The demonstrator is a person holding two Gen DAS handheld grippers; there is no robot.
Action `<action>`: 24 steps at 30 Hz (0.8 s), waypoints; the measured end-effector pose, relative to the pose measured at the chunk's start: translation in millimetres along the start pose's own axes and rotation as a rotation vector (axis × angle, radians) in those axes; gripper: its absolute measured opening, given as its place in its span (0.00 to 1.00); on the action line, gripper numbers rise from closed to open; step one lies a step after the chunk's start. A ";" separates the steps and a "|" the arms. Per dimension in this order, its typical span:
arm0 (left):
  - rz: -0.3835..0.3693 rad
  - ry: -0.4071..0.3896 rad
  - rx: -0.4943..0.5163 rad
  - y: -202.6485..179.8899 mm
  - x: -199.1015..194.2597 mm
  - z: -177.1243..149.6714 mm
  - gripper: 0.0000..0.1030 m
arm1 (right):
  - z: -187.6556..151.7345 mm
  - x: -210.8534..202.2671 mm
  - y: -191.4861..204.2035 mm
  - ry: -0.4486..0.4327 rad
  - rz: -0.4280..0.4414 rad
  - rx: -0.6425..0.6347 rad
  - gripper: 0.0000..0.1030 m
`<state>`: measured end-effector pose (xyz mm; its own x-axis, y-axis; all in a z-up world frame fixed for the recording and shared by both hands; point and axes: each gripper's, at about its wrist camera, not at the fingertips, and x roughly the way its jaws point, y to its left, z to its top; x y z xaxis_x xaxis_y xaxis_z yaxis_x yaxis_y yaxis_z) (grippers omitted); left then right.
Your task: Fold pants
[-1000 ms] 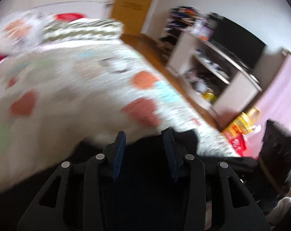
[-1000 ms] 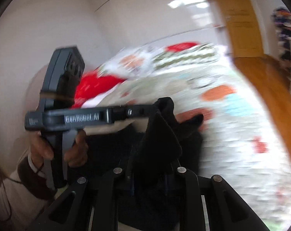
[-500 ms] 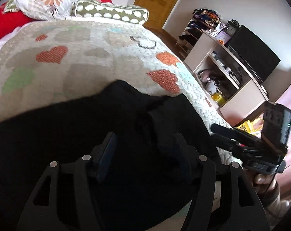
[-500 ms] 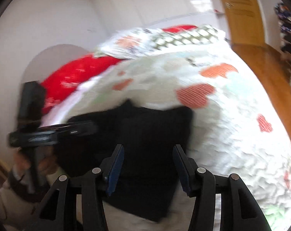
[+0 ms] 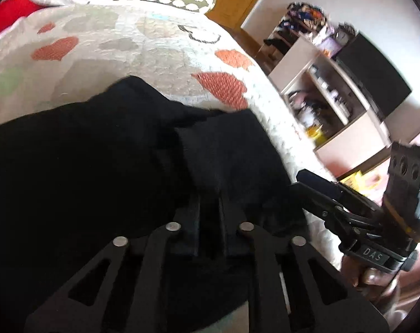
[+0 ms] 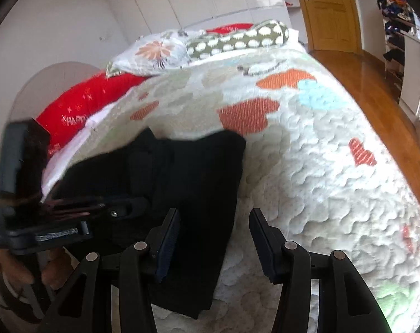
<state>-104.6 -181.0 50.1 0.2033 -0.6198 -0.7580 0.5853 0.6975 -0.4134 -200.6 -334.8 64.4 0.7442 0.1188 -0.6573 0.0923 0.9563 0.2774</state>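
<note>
The black pants (image 6: 187, 183) lie folded on the heart-patterned quilt (image 6: 307, 149) near the bed's foot. They fill the lower left wrist view (image 5: 99, 161). My left gripper (image 5: 210, 205) has its jaws closed on a fold of the pants; it also shows in the right wrist view (image 6: 126, 206), low over the cloth. My right gripper (image 6: 214, 222) is open and empty, hovering over the pants' right edge. It shows in the left wrist view (image 5: 304, 183) at the pants' right side.
Pillows (image 6: 237, 40) and a red cushion (image 6: 88, 102) lie at the bed's head. A wooden floor (image 6: 382, 83), a door (image 6: 329, 11) and a shelf unit with a TV (image 5: 357, 94) stand to the right of the bed.
My right gripper let go of the pants and drew back, open. The pants dropped flat onto the quilt. My left gripper went from open to shut on a fold.
</note>
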 end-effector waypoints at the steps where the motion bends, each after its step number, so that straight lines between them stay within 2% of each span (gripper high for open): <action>1: 0.012 -0.028 0.015 1.6 -11.8 0.6 0.04 | 2.8 -5.9 3.8 -0.015 0.001 -0.013 0.49; 3: 0.050 -0.085 0.034 7.9 -37.2 1.1 0.04 | 7.3 -15.8 12.6 -0.043 0.013 -0.039 0.49; 7: 0.099 -0.083 0.011 24.8 -46.1 -1.1 0.04 | 15.8 -11.1 28.8 -0.057 0.048 -0.071 0.49; 9: 0.075 -0.056 -0.004 27.0 -40.3 -5.7 0.04 | 17.6 -5.5 29.3 -0.051 0.018 -0.062 0.49; 11: 0.045 -0.044 -0.046 28.4 -35.3 -9.1 0.04 | 15.6 -2.7 24.3 -0.033 0.035 -0.032 0.49; 12: 0.032 -0.029 -0.058 28.4 -31.5 -10.1 0.11 | 14.1 -2.4 22.9 -0.023 0.036 -0.027 0.49; 14: 0.020 0.001 -0.064 25.5 -25.9 -12.5 0.33 | 9.9 -4.5 19.0 -0.016 0.014 -0.031 0.49; 15: 0.015 0.000 -0.069 23.7 -25.6 -13.9 0.48 | 7.8 -5.5 16.9 -0.013 0.001 -0.035 0.49; 16: 0.000 -0.006 -0.075 22.2 -26.1 -14.8 0.55 | 6.5 -6.7 15.0 -0.011 -0.004 -0.034 0.49; 19: -0.064 -0.004 -0.111 20.7 -25.5 -16.1 0.60 | 5.1 -9.1 7.1 -0.014 -0.006 -0.013 0.49; 24: -0.123 0.013 -0.147 17.3 -20.7 -10.8 0.62 | 5.1 -11.6 1.0 -0.019 0.002 0.000 0.49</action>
<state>-107.2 -152.2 53.2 0.1263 -0.6994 -0.7034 0.4839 0.6625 -0.5718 -205.8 -336.6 75.9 0.7569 0.1154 -0.6432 0.0912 0.9560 0.2789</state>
